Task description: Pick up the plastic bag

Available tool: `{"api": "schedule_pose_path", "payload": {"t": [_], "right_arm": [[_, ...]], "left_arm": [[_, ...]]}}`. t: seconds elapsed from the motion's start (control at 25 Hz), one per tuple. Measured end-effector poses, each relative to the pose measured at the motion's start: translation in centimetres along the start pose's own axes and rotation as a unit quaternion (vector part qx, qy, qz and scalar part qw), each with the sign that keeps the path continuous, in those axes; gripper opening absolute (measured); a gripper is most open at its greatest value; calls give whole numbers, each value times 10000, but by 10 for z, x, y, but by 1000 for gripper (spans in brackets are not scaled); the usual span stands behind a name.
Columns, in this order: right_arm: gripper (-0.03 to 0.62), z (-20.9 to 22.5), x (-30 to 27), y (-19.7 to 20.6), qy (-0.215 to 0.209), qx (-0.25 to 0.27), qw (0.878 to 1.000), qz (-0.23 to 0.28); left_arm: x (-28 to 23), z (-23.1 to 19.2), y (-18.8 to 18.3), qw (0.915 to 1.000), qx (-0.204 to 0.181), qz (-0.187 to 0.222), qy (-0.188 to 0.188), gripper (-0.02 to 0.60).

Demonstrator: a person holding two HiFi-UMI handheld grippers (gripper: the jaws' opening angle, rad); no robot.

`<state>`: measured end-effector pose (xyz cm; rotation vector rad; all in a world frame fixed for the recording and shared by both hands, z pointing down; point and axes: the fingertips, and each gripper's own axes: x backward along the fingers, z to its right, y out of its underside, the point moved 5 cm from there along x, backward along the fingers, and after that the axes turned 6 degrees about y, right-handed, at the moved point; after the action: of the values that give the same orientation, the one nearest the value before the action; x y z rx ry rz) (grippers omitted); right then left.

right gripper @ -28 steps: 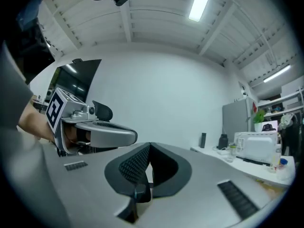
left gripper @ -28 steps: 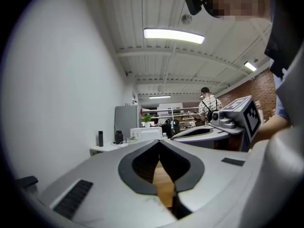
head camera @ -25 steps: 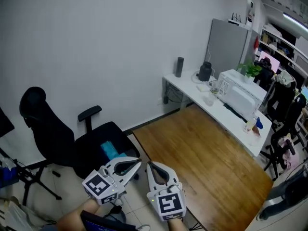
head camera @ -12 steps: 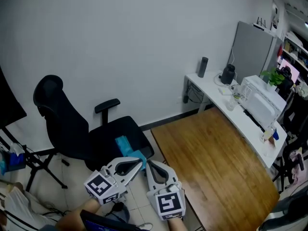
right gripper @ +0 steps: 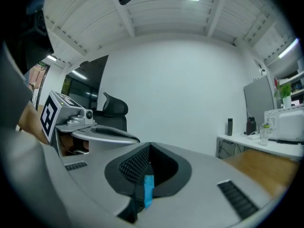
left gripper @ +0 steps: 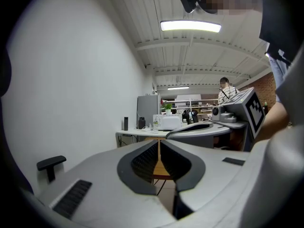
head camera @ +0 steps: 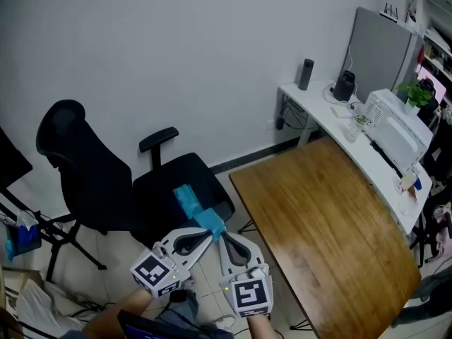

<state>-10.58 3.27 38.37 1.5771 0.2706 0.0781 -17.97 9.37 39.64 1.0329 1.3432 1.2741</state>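
A blue plastic bag (head camera: pixel 192 202) lies on the seat of a black office chair (head camera: pixel 159 189), reaching toward the seat's front edge. Both grippers are held side by side above the floor in front of the chair, pointing at it. My left gripper (head camera: pixel 210 233) is shut with nothing in it. My right gripper (head camera: pixel 223 236) is shut too. In the head view their tips sit right at the bag's near end. The right gripper view shows a blue strip of the bag (right gripper: pixel 148 189) through the slit below its tips (right gripper: pixel 149 145). The left gripper (left gripper: pixel 159 141) shows only the table through its slit.
A wooden table (head camera: pixel 332 217) stands to the right of the chair. Behind it a white desk (head camera: pixel 321 108) along the wall carries a printer (head camera: pixel 399 129), a bottle and small items. A stand with black legs (head camera: pixel 49 249) is left of the chair.
The chair and the blue bag have come nearer to both grippers' tips as the grippers sank toward the seat. Both grippers stayed shut and side by side.
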Motion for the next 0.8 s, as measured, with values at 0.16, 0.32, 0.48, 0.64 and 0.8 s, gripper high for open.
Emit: {"api": "schedule_pose_path", "payload": {"t": [0.16, 0.32, 0.48, 0.64, 0.8], "right_arm": [[3, 4, -16, 29, 211, -238, 9993, -187], [3, 8, -37, 60, 418, -459, 9973, -388], [12, 11, -58, 95, 590, -609, 9948, -558], [12, 16, -77, 134, 720, -844, 9906, -799], [12, 15, -91, 166, 833, -1141, 9842, -1070]], "left_arm": [[-7, -15, 28, 9999, 134, -105, 2, 23], [-15, -33, 60, 9992, 327, -237, 67, 23], [-27, -49, 93, 9971, 339, -640, 219, 23], [-39, -64, 125, 9944, 424, -918, 311, 23], [-46, -76, 159, 9892, 636, -1236, 468, 23]]}}
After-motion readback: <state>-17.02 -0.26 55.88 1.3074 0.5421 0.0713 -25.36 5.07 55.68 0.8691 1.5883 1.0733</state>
